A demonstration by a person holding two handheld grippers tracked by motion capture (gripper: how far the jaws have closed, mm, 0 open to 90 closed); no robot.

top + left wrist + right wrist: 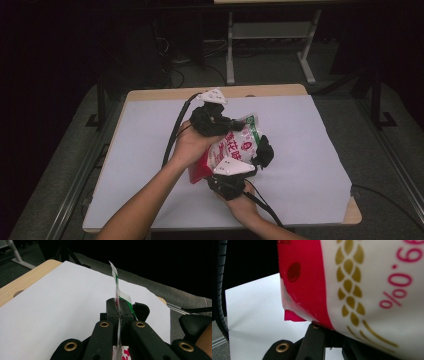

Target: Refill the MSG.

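A snack bag (232, 147), white with red and green print, is held up over the middle of the table between both grippers. My left gripper (234, 125) comes in from the far left side. In the left gripper view its jaws are shut on the bag's thin green-and-white sealed edge (117, 280), with the left gripper (120, 308) pointing across the sheet. My right gripper (261, 150) reaches from the near side to the bag's right edge. The right gripper view shows the bag (367, 282) pressed close, red corner at left, hiding the jaw tips.
A white sheet (150, 150) covers the wooden table (165, 93), whose edges show at the back and right corner. A white-legged stand (230, 50) is on the floor behind. Cables trail from both grippers toward the near edge.
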